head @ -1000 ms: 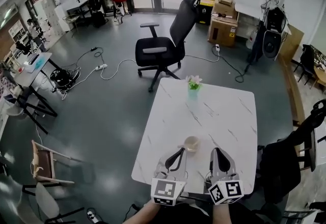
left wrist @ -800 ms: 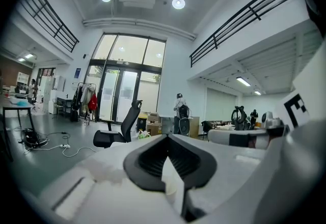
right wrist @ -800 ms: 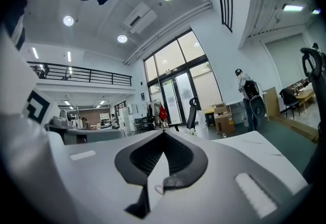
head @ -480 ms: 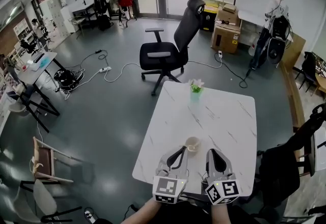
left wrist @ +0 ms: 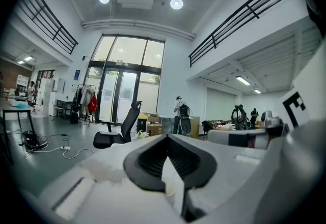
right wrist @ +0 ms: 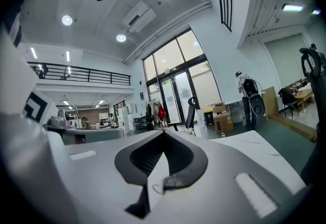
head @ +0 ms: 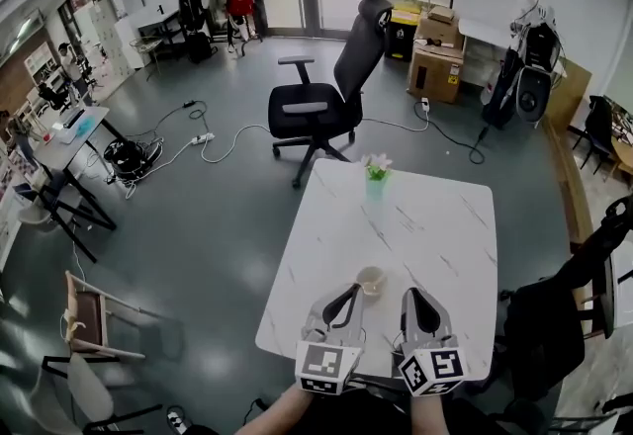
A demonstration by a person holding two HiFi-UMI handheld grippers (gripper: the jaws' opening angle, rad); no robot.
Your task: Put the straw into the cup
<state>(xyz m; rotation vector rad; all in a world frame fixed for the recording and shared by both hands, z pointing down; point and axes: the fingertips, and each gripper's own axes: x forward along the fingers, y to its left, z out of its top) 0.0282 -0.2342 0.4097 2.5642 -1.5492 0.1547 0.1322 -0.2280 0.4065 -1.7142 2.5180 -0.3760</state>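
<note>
At the table's (head: 425, 225) near edge, left gripper (head: 352, 293) and right gripper (head: 409, 297) are hovering side by side, fingers pinched together on nothing, probably idling; cup (head: 371, 279) is sitting just beyond the left one for easy reach; straw is showing nowhere.

Head view looks steeply down on the table (head: 425, 225); both gripper views skim level across it toward the office chair (head: 318, 107).

Small pale beige cup (head: 371, 279) standing upright, its open mouth facing up, sitting on the white marbled table (head: 435, 225), resting toward the near edge
</note>
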